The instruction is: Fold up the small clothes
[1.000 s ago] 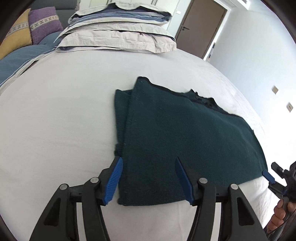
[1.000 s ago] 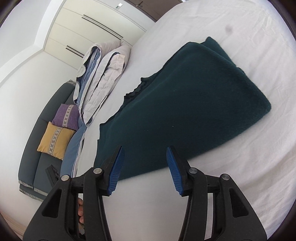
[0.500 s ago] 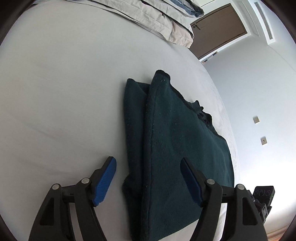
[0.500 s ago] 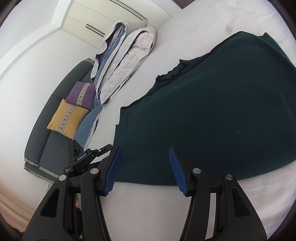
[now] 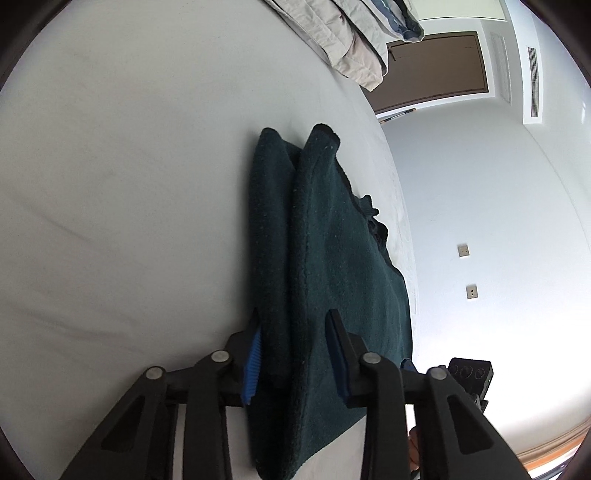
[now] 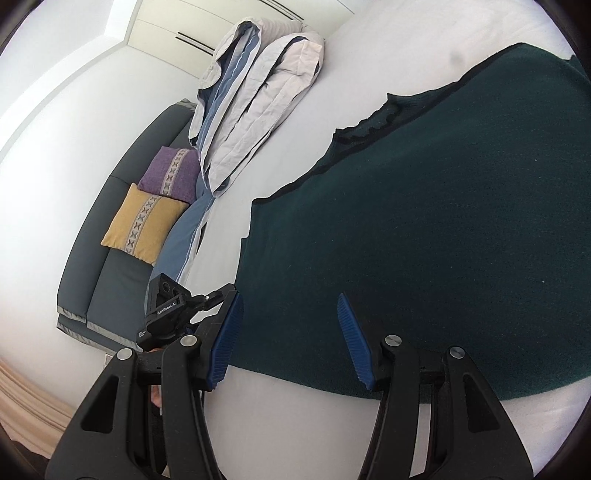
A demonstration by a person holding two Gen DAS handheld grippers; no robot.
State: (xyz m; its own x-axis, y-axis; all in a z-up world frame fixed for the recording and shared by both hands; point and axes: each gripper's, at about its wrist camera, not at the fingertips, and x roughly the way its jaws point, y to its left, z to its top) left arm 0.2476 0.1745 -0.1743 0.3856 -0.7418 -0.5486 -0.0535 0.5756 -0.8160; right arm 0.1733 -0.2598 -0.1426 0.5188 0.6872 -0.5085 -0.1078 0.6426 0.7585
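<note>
My left gripper (image 5: 295, 354) pinched the near edge of the dark green garment (image 5: 332, 280) on the bed (image 5: 129, 184), while my right gripper (image 6: 291, 339) hovered wide open over the garment's near edge, holding nothing.

You had the white bed (image 6: 303, 177) as the ground for everything else. At its head lay a stack of folded grey and blue quilts (image 6: 255, 99), which also showed at the top of the left wrist view (image 5: 354, 33). Beside the bed stood a dark grey sofa (image 6: 110, 273) carrying a purple cushion (image 6: 170, 175) and, next to it, a yellow cushion (image 6: 142, 221). Beyond the bed's far corner you could see a brown door (image 5: 443, 66), and two wall sockets (image 5: 463, 250) on the wall alongside.
</note>
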